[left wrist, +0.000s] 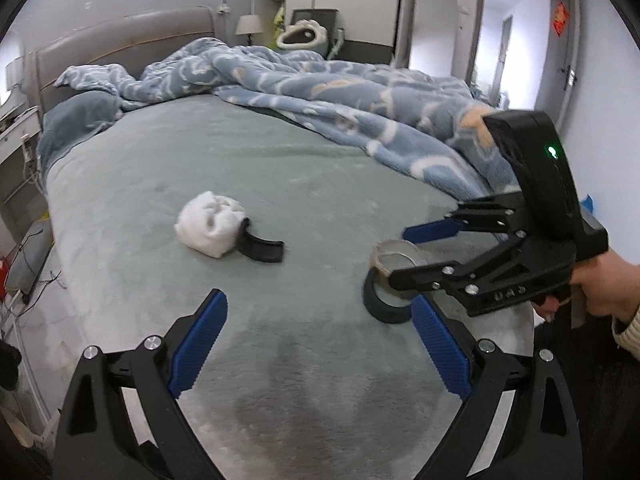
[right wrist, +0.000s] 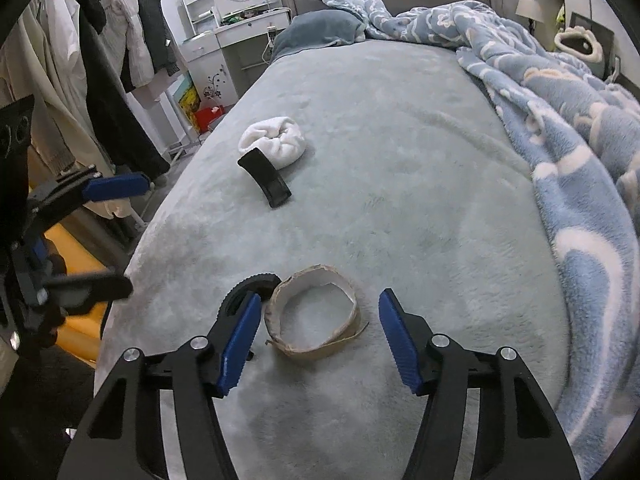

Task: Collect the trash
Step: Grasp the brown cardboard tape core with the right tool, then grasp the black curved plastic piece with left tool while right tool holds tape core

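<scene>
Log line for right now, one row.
phase: reaching | right gripper: open, straddling cardboard ring, pads not touching | left gripper: open, empty | remaining on bed: white wad, black piece

cardboard ring [right wrist: 314, 316]: flat on bed, torn | black ring [right wrist: 250, 288]: touching it, left | white wad [right wrist: 276, 140] and curved black piece [right wrist: 264, 178]: touching, farther up

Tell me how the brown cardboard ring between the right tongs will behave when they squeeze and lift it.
The cardboard ring probably bends easily: its wall looks thin and its outline is already uneven. It is likely light, since it is hollow and hardly dents the bed cover. A loose strip at its lower edge may flap or tear. The right tongs stand open around it, not yet pressing.
</scene>
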Available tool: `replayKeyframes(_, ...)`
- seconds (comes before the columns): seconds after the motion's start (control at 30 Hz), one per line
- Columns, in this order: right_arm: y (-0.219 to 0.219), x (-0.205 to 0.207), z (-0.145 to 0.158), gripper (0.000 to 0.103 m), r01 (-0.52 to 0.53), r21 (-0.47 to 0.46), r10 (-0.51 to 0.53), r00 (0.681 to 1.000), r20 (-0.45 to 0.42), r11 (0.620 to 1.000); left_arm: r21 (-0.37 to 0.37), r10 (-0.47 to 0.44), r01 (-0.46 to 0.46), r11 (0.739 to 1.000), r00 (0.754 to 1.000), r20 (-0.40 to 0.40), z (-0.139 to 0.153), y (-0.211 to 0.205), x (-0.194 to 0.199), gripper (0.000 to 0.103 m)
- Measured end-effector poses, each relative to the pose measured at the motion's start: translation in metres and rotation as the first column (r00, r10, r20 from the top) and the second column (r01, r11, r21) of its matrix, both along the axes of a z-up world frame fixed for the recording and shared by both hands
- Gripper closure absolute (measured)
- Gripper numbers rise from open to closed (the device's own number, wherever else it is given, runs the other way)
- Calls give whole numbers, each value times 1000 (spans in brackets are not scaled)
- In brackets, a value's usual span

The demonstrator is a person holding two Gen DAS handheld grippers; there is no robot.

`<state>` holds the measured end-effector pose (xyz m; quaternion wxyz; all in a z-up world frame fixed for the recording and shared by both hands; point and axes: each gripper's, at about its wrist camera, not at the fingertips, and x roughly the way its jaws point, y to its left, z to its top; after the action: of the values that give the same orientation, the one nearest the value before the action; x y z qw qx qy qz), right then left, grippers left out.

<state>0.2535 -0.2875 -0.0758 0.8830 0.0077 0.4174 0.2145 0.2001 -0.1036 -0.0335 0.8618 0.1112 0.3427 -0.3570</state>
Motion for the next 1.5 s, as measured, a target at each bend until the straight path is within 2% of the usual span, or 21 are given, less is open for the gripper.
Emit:
replayKeyframes(0.2,0,2,-7,52,-39,24,39,999,-4,999,-29,-58,57,998,997,-42,-4,-13,0,13)
replayKeyframes(0.3,-3,-1,-5,53,-47,28,47,999,7,998,-9,-87,86,996,995,-52,-7,-22,-1,17)
replayKeyframes(0.57,-32,-5,0,53,4,82,-6,1000,26,997,-19,-126,125,992,989,-77,-14,-38,-1,19)
replayKeyframes(0.67,-44,-6,2,53,22,106,-25,999,29,994,7,-137,138,990,987,-78,-19,-48,-2,20)
replayKeyframes(0.83,-58,-7,2,53,31,111,-35,999,31,993,46,-164,168,985,983,-82,-29,-62,-2,30)
replayKeyframes(1.1,-71,-11,0,53,30,111,-34,999,34,993,77,-161,167,983,983,-83,-44,-74,1,48)
replayKeyframes(1.37,-76,-14,0,53,19,118,-24,999,38,993,73,-134,141,987,986,-96,-48,-79,7,60)
replayKeyframes(1.5,-76,-14,0,53,19,120,-24,999,38,993,76,-121,128,989,989,-86,-47,-81,8,61)
